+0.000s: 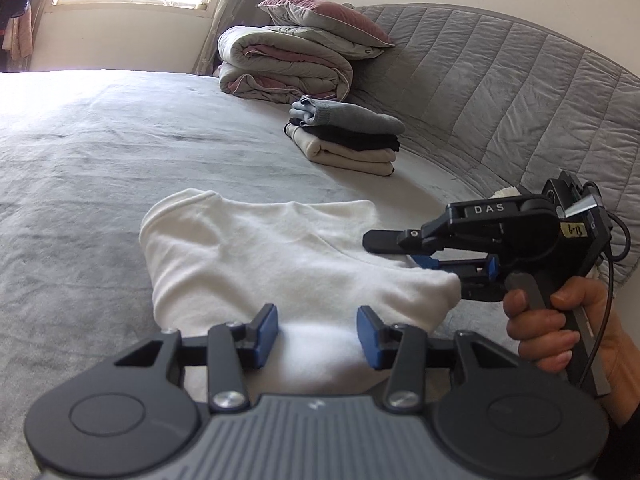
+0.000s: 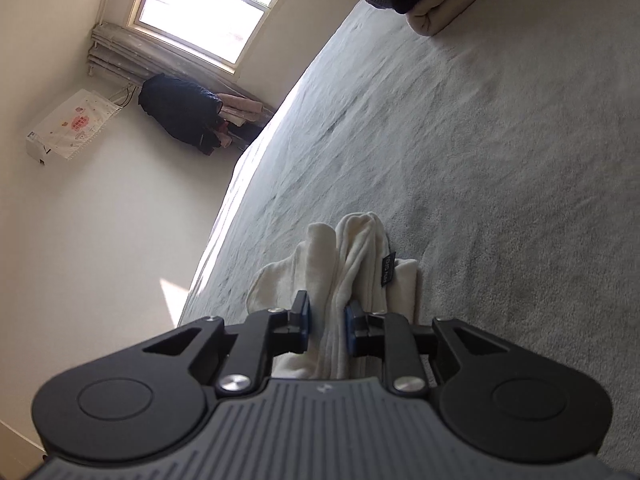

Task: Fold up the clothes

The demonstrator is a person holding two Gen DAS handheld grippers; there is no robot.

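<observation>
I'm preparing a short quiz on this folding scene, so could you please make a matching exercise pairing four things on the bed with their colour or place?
Things:
1. garment between the right gripper pads
2. top item of the folded clothes stack
3. bottom item of that stack
4. rolled duvet

Descriptions:
A. cream
B. grey and pink, under a pillow
C. white
D. light grey

Pairs: 1-C, 2-D, 3-A, 4-B

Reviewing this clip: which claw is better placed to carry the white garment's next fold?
Right, probably. The right claw has bunched layers of the white garment between its pads, while the left claw stands open over the near edge, gripping nothing.
</observation>
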